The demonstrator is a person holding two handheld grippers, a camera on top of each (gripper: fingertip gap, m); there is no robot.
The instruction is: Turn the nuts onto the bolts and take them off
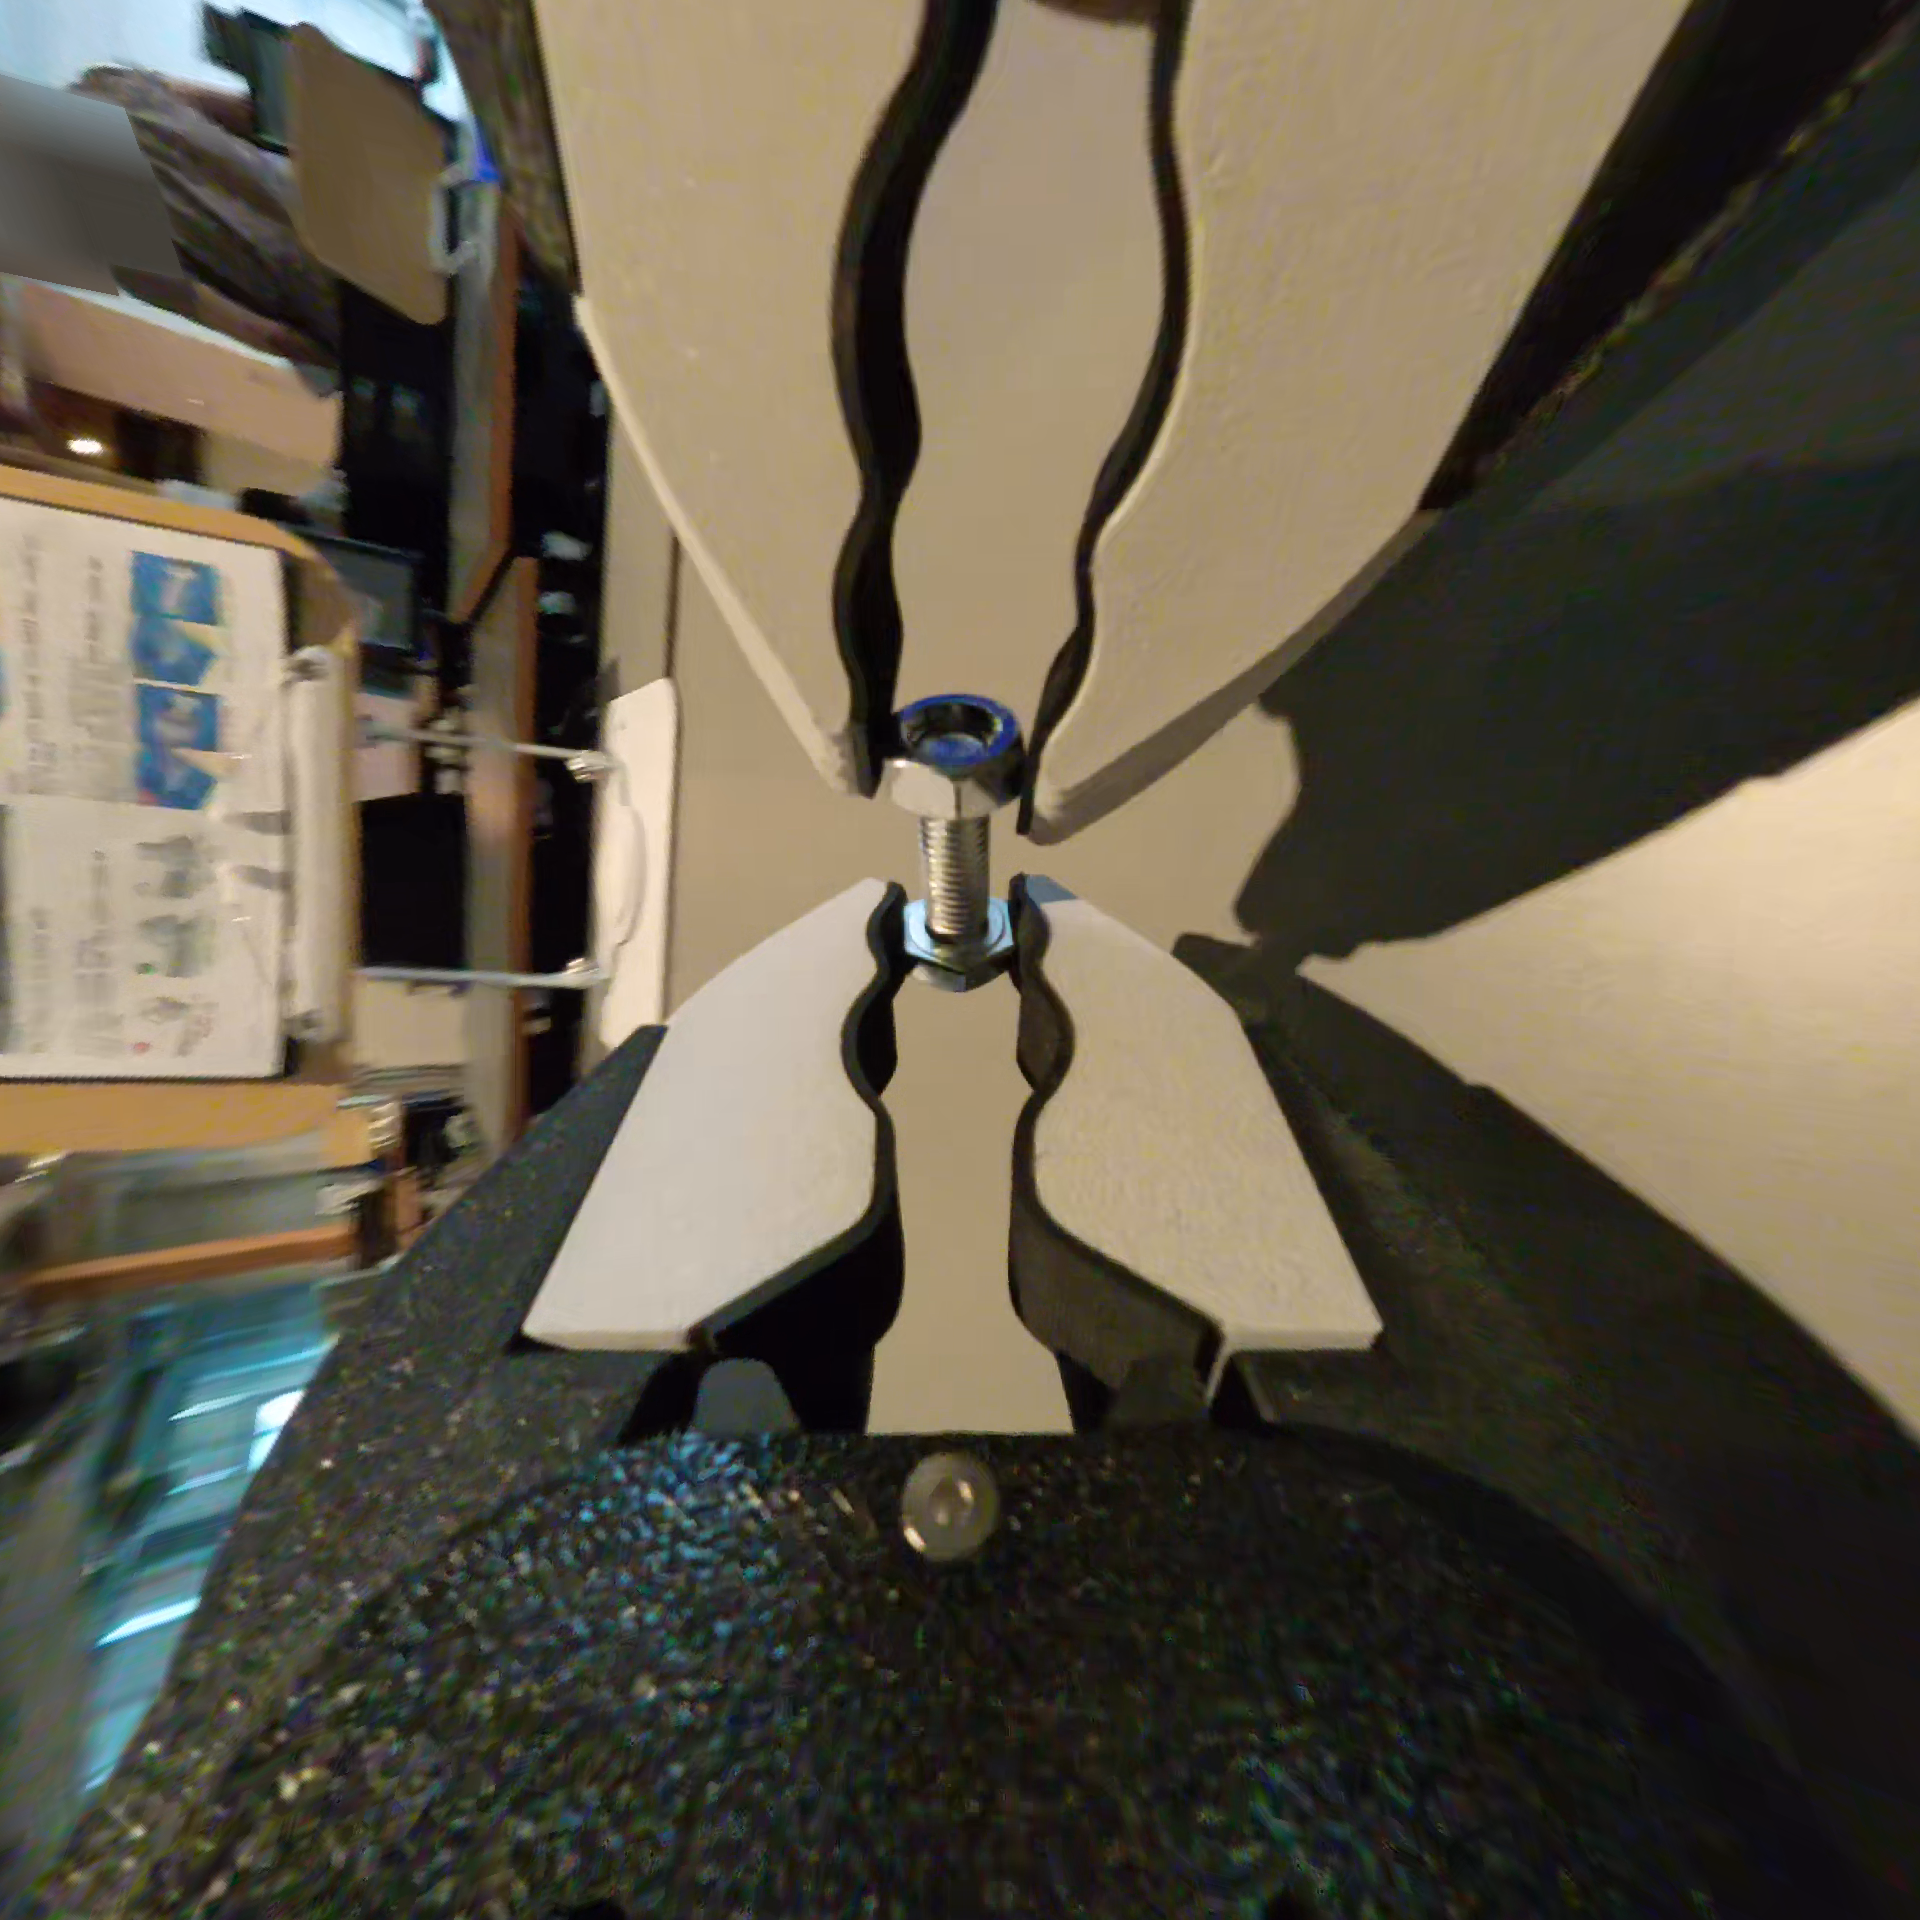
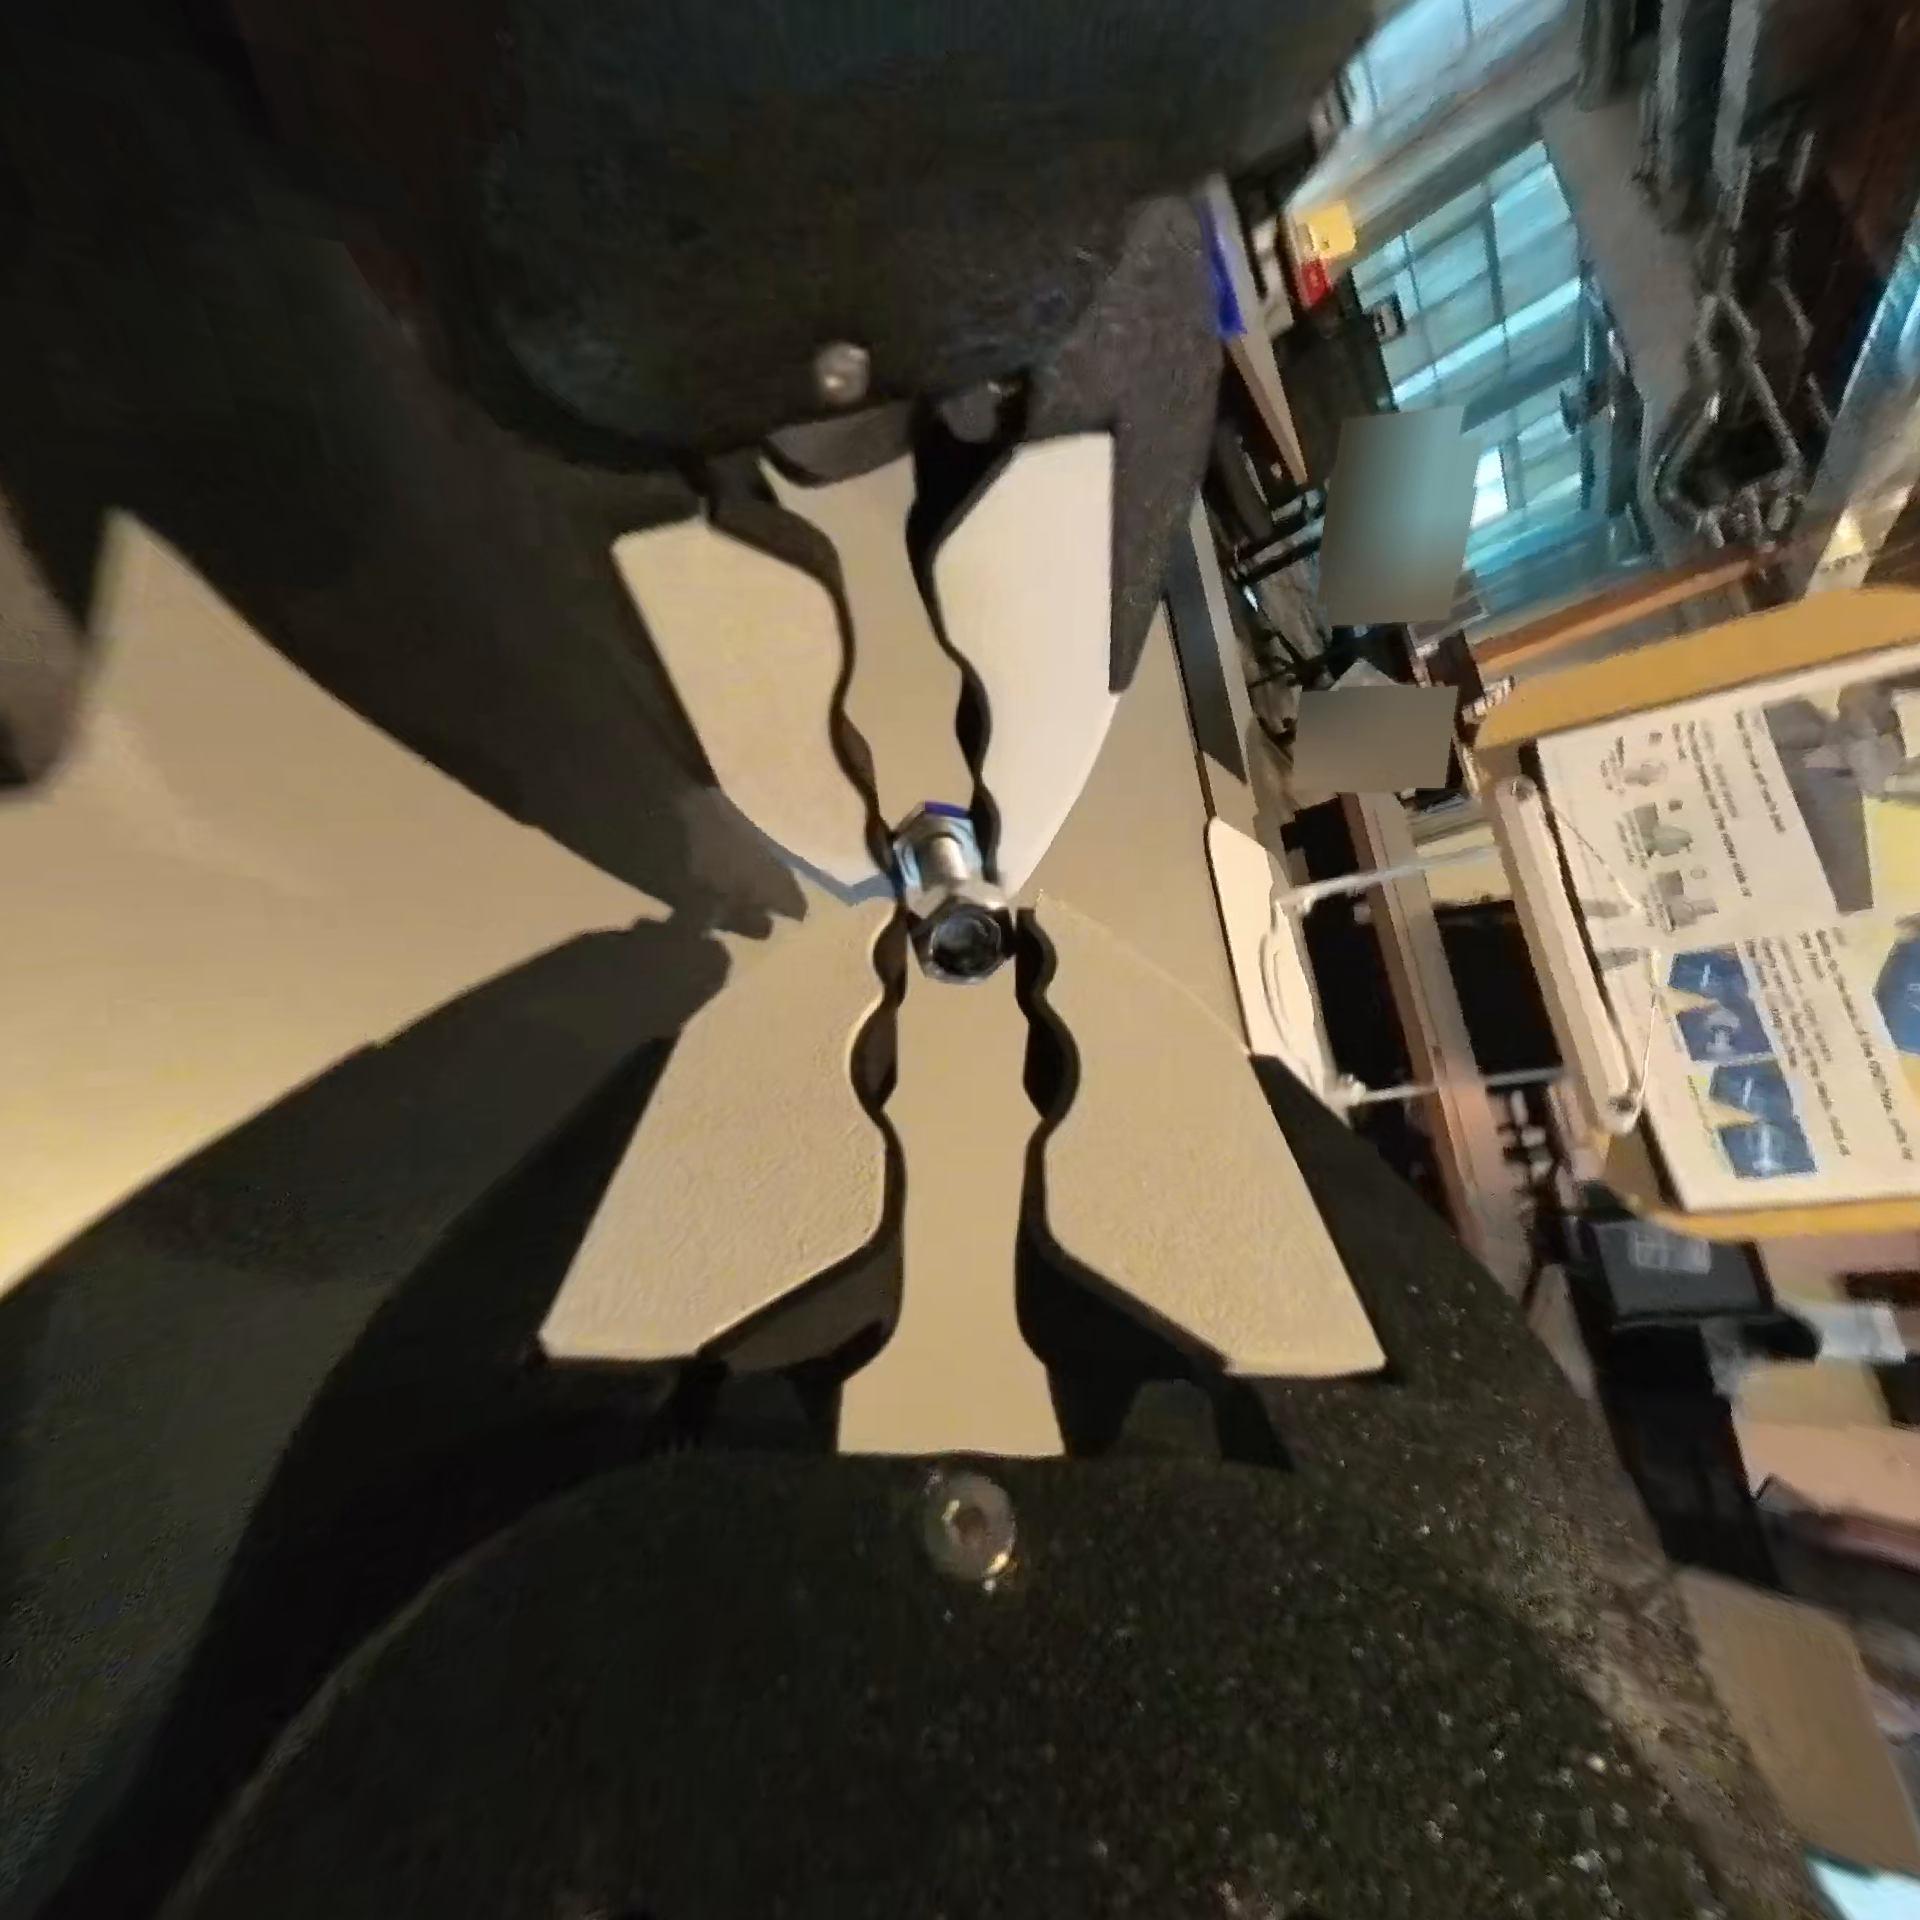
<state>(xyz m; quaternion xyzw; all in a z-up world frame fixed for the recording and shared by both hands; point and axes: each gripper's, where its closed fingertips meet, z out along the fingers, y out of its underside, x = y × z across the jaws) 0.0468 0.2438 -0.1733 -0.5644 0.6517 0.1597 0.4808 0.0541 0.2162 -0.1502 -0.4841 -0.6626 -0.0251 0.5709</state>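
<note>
Looks like lab or workshop room, indoor. Pale work table (image 1: 1621, 1039) fills centre of both views. Left edge of left wrist view: instruction sheet (image 1: 135, 810) with small photos, mounted on cardboard board, held by clear stand (image 1: 623, 862). Above it, upper left: cardboard box (image 1: 364, 177), dark shelving with gear. Right wrist view, upper right: large windows (image 2: 1507, 239), metal frame parts. Right edge: same kind of printed sheet (image 2: 1745, 904) on cardboard; dark equipment below it, lower right.
</note>
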